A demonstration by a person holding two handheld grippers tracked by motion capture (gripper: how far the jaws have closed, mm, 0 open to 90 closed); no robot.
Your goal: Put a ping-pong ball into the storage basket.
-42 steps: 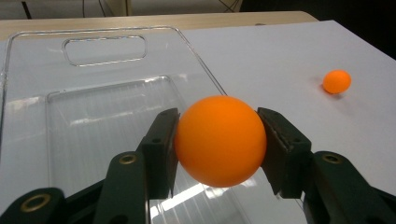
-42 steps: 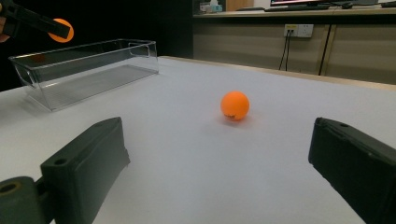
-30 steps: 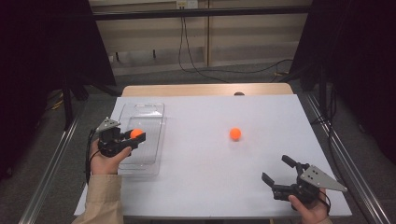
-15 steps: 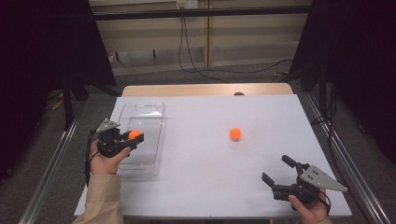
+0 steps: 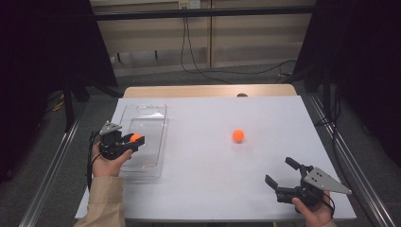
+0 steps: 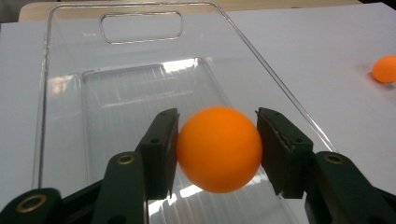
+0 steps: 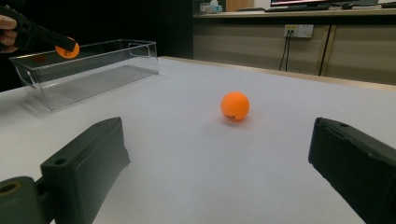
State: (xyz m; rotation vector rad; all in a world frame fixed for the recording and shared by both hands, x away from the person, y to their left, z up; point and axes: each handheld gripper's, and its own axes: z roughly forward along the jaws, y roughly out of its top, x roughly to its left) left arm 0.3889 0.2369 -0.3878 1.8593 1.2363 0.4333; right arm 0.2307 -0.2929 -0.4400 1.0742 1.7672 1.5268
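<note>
My left gripper (image 5: 135, 140) is shut on an orange ball (image 5: 136, 137) and holds it over the near half of a clear plastic tray (image 5: 142, 109) at the table's left. In the left gripper view the ball (image 6: 218, 149) sits squeezed between both black pads, with the tray's ribbed floor (image 6: 140, 93) beneath it. A second orange ball (image 5: 238, 135) lies loose on the white table, right of centre. My right gripper (image 5: 279, 170) rests open near the front right edge, pointing toward that ball (image 7: 235, 106), well short of it.
The white table top (image 5: 203, 179) spans the scene, and a wooden strip runs along its far edge. Dark curtains stand on both sides, metal rails flank the table, and cables hang at the back wall. The tray (image 7: 93, 65) has upright clear walls.
</note>
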